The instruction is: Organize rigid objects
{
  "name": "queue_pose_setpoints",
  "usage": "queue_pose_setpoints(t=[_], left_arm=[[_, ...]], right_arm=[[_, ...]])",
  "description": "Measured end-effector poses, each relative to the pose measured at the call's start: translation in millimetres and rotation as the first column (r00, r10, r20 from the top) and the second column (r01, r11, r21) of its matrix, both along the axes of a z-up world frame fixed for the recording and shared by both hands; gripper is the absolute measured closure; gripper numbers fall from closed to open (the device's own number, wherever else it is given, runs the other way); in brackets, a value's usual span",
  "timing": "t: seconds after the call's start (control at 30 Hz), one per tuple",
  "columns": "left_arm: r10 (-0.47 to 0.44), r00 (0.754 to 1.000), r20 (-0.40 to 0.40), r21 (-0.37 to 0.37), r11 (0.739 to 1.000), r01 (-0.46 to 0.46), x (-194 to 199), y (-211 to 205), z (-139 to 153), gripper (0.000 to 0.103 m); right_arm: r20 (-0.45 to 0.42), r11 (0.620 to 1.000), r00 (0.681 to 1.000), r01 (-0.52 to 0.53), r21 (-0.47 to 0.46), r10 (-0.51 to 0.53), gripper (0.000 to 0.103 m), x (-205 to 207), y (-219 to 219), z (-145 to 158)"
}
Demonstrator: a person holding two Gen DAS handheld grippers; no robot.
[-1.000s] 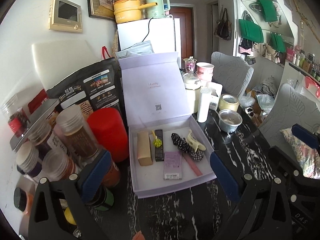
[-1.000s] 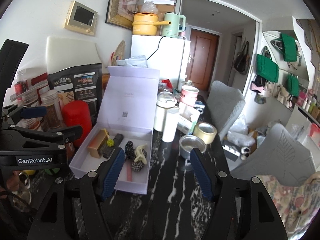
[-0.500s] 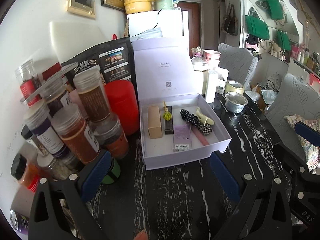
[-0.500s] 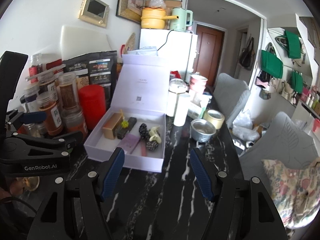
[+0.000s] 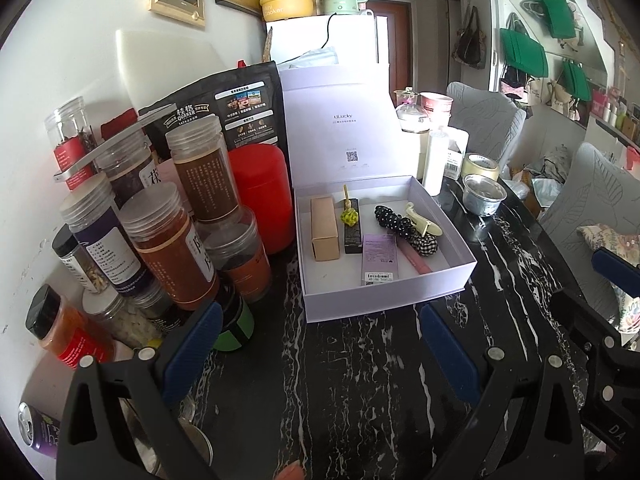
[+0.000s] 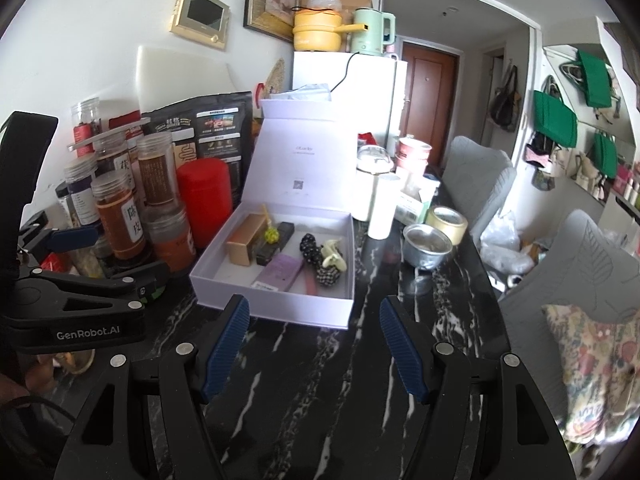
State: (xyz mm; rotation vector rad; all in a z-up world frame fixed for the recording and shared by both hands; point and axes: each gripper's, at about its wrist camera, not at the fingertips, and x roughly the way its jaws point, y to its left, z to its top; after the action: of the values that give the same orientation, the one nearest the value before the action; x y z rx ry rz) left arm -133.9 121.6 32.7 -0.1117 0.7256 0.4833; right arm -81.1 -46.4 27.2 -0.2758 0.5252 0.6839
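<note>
An open lavender box (image 5: 384,300) (image 6: 276,308) stands on the black marble table, lid upright. Inside lie a tan carton (image 5: 325,227) (image 6: 246,240), a black stick with a yellow-green knot (image 5: 352,224), a purple card box (image 5: 379,255) (image 6: 280,272), a pink stick (image 5: 416,258), a black dotted scrunchie (image 5: 404,227) (image 6: 316,252) and a cream hair clip (image 5: 424,220) (image 6: 334,254). My left gripper (image 5: 320,348) is open and empty, in front of the box. My right gripper (image 6: 314,344) is open and empty, also in front of it.
Several spice jars (image 5: 172,240) and a red canister (image 5: 260,196) (image 6: 204,200) crowd the left. A steel cup (image 5: 484,196) (image 6: 426,244), tape roll (image 5: 480,166) (image 6: 446,224) and white bottle (image 5: 436,160) stand right of the box. Grey chairs (image 5: 592,208) flank the table's right edge.
Both grippers have pulled back from the box and risen a little; the box looks smaller and more of the jars shows. Both stay open and empty.
</note>
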Motion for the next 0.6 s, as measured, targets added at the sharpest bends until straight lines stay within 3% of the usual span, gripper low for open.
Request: queue_pose_setpoints(t=[0.6], left_arm=[[-0.021, 0.999, -0.033, -0.006, 1.000, 0.021, 6.6, -4.6, -6.8, 0.002]], right_arm=[[-0.020, 1.000, 1.000, 0.007, -0.017, -0.007, 0.034, 3.0, 0.9, -7.4]])
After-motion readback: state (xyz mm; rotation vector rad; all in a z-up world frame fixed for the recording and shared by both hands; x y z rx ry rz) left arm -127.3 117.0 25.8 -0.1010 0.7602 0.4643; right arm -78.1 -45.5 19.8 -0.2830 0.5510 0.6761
